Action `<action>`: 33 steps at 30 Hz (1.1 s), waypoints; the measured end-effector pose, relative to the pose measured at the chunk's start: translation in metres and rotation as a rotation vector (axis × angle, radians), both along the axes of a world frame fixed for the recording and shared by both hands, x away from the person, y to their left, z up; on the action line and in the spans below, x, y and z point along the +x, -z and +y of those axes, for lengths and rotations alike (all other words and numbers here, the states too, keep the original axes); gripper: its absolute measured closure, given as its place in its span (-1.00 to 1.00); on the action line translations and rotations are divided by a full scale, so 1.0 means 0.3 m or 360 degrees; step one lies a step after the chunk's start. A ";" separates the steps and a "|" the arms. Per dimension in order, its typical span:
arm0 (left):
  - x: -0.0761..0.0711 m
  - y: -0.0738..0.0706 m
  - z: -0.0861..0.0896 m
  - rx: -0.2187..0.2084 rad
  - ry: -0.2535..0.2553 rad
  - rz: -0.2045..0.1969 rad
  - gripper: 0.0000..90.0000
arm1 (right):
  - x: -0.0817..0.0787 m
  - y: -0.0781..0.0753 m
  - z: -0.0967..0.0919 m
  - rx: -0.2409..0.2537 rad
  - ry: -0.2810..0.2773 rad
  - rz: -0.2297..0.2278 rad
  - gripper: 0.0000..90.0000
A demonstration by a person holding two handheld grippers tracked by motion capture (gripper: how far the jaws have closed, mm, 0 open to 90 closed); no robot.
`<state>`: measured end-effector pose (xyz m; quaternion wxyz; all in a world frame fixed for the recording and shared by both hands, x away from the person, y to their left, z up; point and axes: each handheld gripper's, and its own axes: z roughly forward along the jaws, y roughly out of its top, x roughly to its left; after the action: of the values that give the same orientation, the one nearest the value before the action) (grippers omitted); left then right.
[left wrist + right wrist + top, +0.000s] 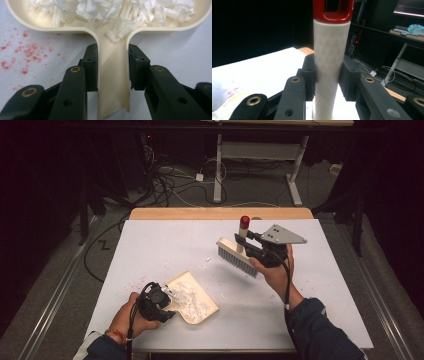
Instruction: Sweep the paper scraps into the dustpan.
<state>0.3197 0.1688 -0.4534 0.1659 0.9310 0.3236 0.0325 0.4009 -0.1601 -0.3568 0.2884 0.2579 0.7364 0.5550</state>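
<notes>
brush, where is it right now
In the high view the brush is lifted above the right half of the table, its handle clamped in the right gripper, up and right of the dustpan.

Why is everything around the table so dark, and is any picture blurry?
High view: light falls on the white table, the room behind stays dim. Left gripper view: dustpan sharp, jaws soft. Right gripper view: brush handle slightly soft, background black.
</notes>
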 end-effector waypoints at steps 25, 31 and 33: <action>0.000 0.000 0.001 0.0023 -0.0022 -0.0006 0.41 | 0.149 0.093 0.239 -0.0221 -0.0083 0.0029 0.56; 0.001 0.000 0.003 0.0018 -0.0017 -0.0005 0.41 | 0.108 0.104 0.268 -0.0265 -0.0255 0.0045 0.54; 0.002 0.000 0.003 0.0017 -0.0016 -0.0003 0.41 | 0.088 0.102 0.271 -0.0254 -0.0314 0.0043 0.54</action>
<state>0.3202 0.1697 -0.4535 0.1613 0.9301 0.3279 0.0360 0.4273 -0.0787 -0.3874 0.2422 0.1679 0.8038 0.5167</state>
